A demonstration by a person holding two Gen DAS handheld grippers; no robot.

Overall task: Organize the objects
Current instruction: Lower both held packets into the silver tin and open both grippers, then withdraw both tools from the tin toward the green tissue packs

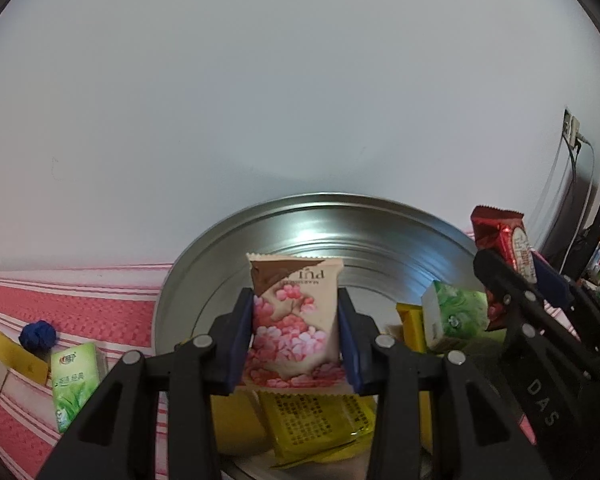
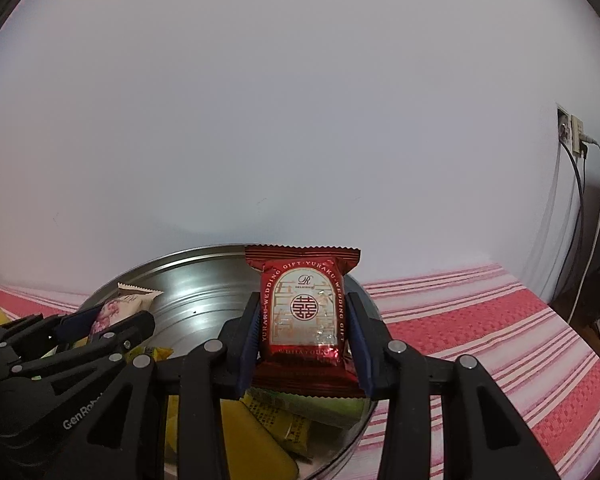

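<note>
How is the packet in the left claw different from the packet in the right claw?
The left claw holds a beige flower-print packet; the right claw holds a glossy red wedding-gift packet. The flower-print packet's lettering is upside down, the red packet's upright. Both are small sealed packets with zigzag edges, clamped by their sides above the metal tray.

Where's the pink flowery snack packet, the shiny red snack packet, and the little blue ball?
Pink flowery snack packet [image 1: 296, 320], left wrist view, its flower print.
Shiny red snack packet [image 2: 304, 308], right wrist view, its label.
Little blue ball [image 1: 38, 335], left wrist view, its middle.
</note>
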